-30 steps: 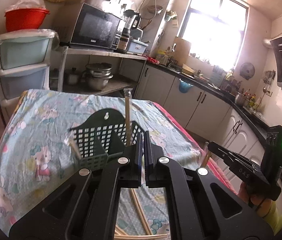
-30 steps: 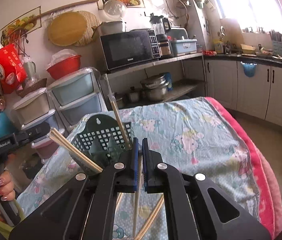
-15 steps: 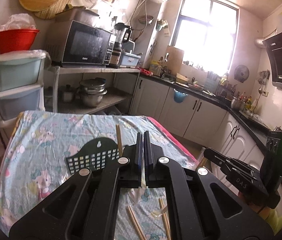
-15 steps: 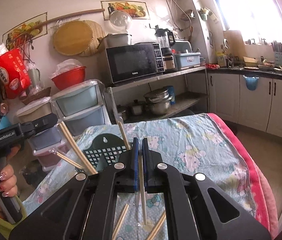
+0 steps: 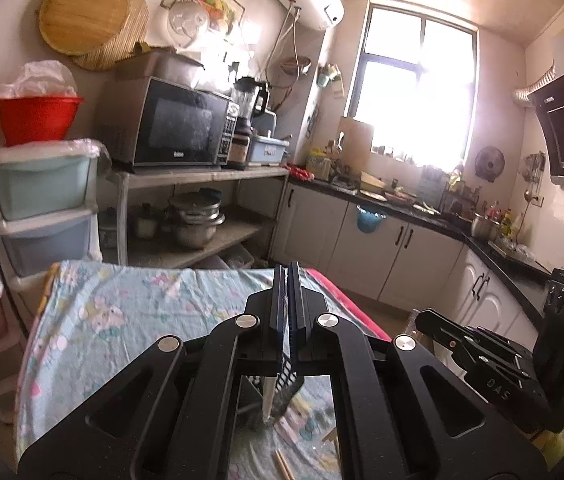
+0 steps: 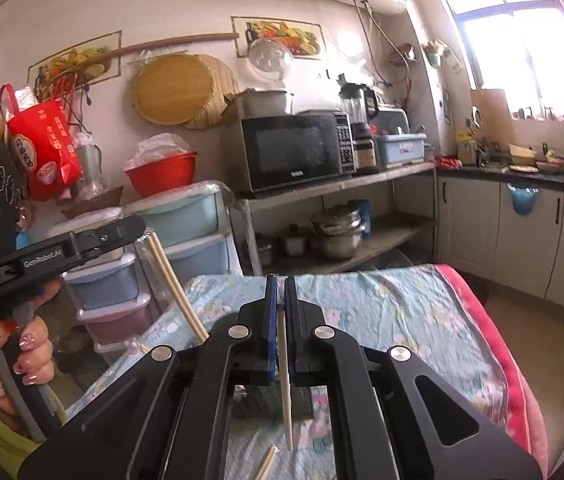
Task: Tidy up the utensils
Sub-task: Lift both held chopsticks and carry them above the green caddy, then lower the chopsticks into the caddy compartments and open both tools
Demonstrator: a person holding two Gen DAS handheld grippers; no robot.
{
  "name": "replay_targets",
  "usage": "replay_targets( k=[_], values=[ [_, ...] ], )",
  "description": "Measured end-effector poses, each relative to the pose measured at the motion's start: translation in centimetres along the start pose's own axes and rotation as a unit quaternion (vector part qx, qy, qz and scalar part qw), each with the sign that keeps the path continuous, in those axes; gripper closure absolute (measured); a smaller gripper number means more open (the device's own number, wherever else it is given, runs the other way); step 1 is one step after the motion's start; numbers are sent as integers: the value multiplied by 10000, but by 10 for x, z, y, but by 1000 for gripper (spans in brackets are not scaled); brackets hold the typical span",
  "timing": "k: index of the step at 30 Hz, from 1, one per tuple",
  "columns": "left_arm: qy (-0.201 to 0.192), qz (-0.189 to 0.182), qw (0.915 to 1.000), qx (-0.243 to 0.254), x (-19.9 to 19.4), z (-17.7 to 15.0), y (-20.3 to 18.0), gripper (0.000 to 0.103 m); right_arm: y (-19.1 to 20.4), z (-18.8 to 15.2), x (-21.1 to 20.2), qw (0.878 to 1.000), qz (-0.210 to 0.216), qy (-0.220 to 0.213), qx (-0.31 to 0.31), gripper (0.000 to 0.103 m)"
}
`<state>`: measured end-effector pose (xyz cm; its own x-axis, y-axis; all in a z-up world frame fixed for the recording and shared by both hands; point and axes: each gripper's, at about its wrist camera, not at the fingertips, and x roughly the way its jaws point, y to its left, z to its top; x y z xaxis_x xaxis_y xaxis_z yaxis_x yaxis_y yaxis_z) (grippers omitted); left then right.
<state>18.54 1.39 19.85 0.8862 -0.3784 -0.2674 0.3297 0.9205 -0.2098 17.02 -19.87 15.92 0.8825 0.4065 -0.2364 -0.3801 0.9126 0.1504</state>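
My left gripper (image 5: 288,280) is shut on a wrapped pair of chopsticks (image 5: 268,396) that hangs below its jaws; from the right wrist view the same pair (image 6: 174,280) slants down from that gripper (image 6: 138,226). My right gripper (image 6: 281,292) is shut on a single chopstick (image 6: 285,380) that hangs down. The dark green utensil basket (image 5: 288,390) is mostly hidden beneath both grippers; it also shows in the right wrist view (image 6: 266,402). Loose chopsticks (image 5: 284,470) lie on the cloth, and one (image 6: 266,462) shows in the right wrist view.
A table with a light-blue cartoon cloth (image 5: 130,312) and a pink edge (image 6: 498,344). Plastic drawer towers (image 5: 38,200) stand at left, a shelf with a microwave (image 5: 178,128) and pots behind. Kitchen cabinets (image 5: 394,256) run along the right.
Both grippers have risen and tilted up, each still holding its chopsticks. The basket has slipped from in front of the fingers to beneath them, nearly out of sight.
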Motion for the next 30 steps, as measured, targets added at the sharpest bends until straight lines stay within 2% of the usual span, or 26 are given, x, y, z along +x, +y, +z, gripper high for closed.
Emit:
replay_targets(
  k=[9,18,23,30],
  values=[
    [-263,180,9995,16,-6,26,12,103,22,39,14,9990,246,-333,-141,99],
    [-339,408,9986,-62,-3,36,32,103,38,66,35,9972,485,-553,-154,99],
    [-270,503,9983,-152,7,30,44,103,44,72,49,9960,605,-631,-181,99],
    [-114,529,9984,-167,22,14,51,103,46,60,72,9962,689,-495,-211,99]
  ],
)
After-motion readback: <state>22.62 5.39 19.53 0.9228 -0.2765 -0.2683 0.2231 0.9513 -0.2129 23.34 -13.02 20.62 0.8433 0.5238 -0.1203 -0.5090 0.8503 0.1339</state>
